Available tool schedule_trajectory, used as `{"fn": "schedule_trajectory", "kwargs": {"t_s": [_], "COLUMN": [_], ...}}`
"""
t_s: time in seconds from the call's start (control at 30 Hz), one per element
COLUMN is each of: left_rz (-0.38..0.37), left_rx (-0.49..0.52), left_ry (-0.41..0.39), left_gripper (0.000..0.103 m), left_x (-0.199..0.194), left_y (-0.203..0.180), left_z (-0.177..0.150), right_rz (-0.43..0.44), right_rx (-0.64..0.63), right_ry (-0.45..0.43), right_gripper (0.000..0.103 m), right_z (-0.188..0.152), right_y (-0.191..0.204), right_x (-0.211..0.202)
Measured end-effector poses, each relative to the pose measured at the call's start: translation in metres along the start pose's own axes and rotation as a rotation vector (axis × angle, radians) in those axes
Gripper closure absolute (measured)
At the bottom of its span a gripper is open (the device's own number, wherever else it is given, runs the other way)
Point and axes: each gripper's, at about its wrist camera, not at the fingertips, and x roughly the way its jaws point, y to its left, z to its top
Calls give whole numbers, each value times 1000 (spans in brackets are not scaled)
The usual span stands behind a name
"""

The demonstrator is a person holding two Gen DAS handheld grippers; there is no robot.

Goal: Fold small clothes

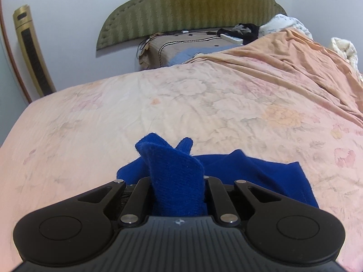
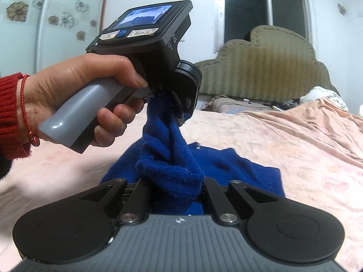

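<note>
Closest to me in the left wrist view, my left gripper point(image 1: 179, 195) is pinching a bunched fold of the blue knit garment point(image 1: 261, 174), the cloth standing up between its fingers in a rumpled peak. In the right wrist view, my right gripper point(image 2: 179, 192) is likewise pressed onto a wad of the same blue knit garment point(image 2: 238, 170), with fabric filling the gap between the fingers.

Just beyond the right gripper, a twisted strip of the garment rises to the left gripper point(image 2: 172, 104), which clamps its upper end above the bed. The left hand point(image 2: 74, 95) wraps the grey handle, with a red sleeve point(image 2: 9, 115) and a red string bracelet point(image 2: 26, 111) at the wrist. The small screen point(image 2: 145, 18) on top of that unit is lit.

The rest of the garment lies spread on the pink floral bedsheet point(image 1: 181, 104), behind and to the right of both grippers.

Farther back, a peach blanket point(image 1: 295, 54) is rumpled across the right side of the bed. Beyond it I see dark clothing point(image 1: 245, 30) and white bedding point(image 1: 288, 23) near the olive padded headboard point(image 1: 192, 6). A gold tower fan point(image 1: 31, 49) stands against the left wall, and a dark window point(image 2: 265, 11) sits above the headboard.
</note>
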Motion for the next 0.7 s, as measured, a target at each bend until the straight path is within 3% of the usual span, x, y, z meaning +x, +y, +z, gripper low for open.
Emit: {"fn": "schedule_trajectory", "kwargs": {"t_s": [0.7], "left_rz": [-10], "left_rx": [126], "left_ry": [33], "left_gripper": [93], "left_x": [33], "left_y": [-81], "left_z": [3], "right_rz": [-50], "right_rx": [214], "right_ry": [44], "right_gripper": [97], "right_z": [-26], "right_y": [-66], "right_x": [3]}}
